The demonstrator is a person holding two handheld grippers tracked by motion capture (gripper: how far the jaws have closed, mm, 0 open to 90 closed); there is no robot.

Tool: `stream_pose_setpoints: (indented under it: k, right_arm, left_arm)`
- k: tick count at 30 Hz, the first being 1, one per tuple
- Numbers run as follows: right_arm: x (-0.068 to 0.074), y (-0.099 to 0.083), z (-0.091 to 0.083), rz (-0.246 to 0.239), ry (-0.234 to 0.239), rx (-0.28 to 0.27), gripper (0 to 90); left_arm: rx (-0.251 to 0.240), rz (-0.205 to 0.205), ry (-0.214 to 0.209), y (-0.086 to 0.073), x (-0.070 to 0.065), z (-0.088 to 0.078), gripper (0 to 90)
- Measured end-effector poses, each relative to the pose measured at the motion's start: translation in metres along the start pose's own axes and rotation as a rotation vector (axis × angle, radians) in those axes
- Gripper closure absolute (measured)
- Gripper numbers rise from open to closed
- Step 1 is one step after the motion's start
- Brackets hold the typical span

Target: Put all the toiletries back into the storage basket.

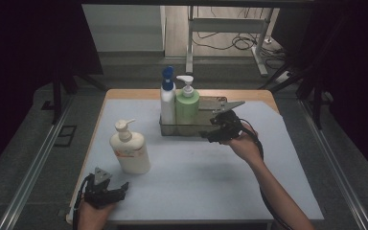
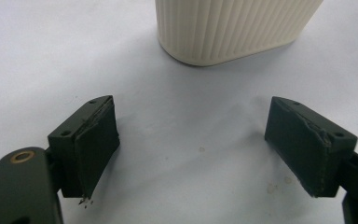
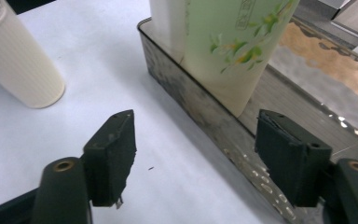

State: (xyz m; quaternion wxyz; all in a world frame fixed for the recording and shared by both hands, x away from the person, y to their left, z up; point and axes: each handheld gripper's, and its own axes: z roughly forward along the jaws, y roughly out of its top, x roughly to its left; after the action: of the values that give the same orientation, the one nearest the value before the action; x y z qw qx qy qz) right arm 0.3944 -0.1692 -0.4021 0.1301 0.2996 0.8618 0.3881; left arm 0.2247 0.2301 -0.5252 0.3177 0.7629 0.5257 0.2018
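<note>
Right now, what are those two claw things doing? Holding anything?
Left gripper: open, holding nothing, aimed at the cream bottle.
Right gripper: open, holding nothing, beside the metal tray.

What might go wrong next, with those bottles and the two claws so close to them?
The right gripper hangs open right at the metal tray; a careless swing might bump its wall or tip the green pump bottle standing inside next to the blue-capped bottle. The cream pump bottle stands alone on the mat, tall and narrow. If the open left gripper nudges it low, it may topple rather than be gripped.
</note>
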Motion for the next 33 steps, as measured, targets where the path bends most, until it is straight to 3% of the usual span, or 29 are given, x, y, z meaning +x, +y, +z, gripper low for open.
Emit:
stream_pose_setpoints:
  k: [7, 14, 22, 33]
  right_arm:
    - [0.003, -0.012, -0.009, 0.013, 0.019, 0.000, 23.8]
    - [0.010, -0.024, -0.022, -0.004, 0.010, 0.003, 15.9]
    - [0.014, -0.047, -0.034, 0.006, -0.008, 0.011, 12.8]
    - [0.017, -0.081, -0.042, 0.029, -0.027, 0.023, 1.9]
  left_arm:
    - [0.001, 0.000, 0.000, 0.000, 0.000, 0.000, 16.9]
    - [0.001, 0.000, 0.000, 0.000, 0.000, 0.000, 16.8]
    - [0.002, 0.000, 0.000, 0.000, 0.000, 0.000, 16.8]
    - [0.003, 0.000, -0.001, 0.001, 0.000, 0.000, 16.8]
